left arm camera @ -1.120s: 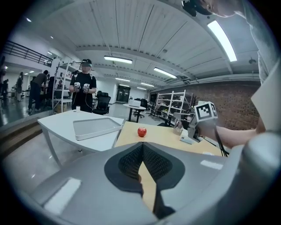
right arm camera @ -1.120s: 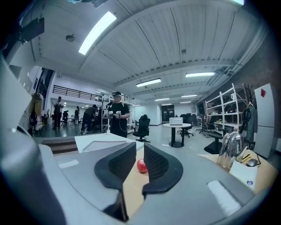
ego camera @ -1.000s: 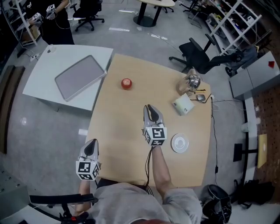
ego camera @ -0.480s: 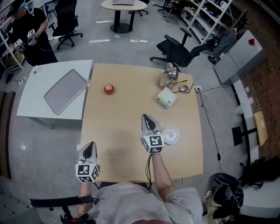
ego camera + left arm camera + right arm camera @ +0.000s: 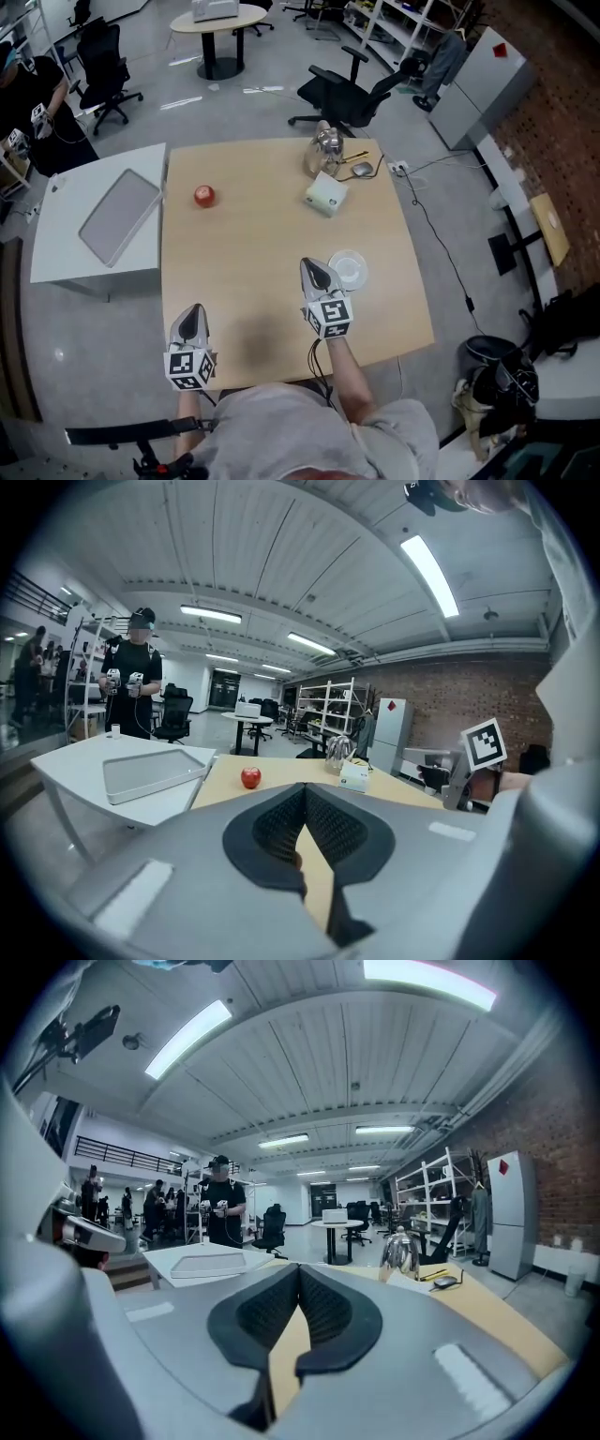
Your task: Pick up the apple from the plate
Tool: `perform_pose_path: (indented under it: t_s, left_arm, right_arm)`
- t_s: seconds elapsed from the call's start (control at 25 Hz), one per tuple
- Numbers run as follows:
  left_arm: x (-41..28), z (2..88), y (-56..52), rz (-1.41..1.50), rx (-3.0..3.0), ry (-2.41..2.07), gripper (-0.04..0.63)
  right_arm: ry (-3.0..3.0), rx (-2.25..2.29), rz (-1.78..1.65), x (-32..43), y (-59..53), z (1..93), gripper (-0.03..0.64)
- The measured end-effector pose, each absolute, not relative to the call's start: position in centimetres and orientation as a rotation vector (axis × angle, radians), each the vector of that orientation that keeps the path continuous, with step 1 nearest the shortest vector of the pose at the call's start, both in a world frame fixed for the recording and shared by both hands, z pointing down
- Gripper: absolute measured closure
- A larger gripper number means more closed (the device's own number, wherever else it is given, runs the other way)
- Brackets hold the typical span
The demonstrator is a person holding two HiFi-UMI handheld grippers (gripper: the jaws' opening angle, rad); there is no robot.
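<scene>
The red apple [image 5: 204,195] lies on the bare wooden table [image 5: 253,244] at its far left, not on the plate; the left gripper view also has the apple [image 5: 250,777] well ahead. A small white plate [image 5: 349,268] sits empty at the near right. My right gripper [image 5: 310,265] hovers just left of the plate, shut with nothing in it. At the table's near left corner my left gripper [image 5: 194,310] is shut and empty, its jaws [image 5: 305,790] touching. The right gripper's tips [image 5: 299,1267] meet too; no apple shows there.
A white box [image 5: 326,195] and a shiny metal kettle [image 5: 324,142] with small items stand at the table's far right. A grey tray [image 5: 117,217] lies on the white side table to the left. Office chairs and a person [image 5: 37,117] stand beyond.
My right gripper has drawn back toward me, from beyond the plate to level with it on its left. The left gripper has come in over the table's near left corner. The apple has stayed put.
</scene>
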State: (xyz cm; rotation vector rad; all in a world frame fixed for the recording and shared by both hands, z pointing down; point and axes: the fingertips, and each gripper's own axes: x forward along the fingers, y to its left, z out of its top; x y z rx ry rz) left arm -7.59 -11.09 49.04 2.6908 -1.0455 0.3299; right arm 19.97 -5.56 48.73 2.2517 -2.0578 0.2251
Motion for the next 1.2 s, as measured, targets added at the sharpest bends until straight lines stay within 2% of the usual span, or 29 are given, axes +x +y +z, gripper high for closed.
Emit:
perform_pose_path:
  t_s: [0.48,1.2]
  left_arm:
    - [-4.1,48.9,-9.2,0.366,2.745,-0.929,0.575]
    - [-2.3,48.6,-7.7,0.38,2.781,-0.866,0.575]
  right_arm:
    - [-2.009,2.357,0.254,21.3,2.4,49.2,0.611]
    - [-1.99,2.412,0.241,21.0,8.1,49.8,0.611]
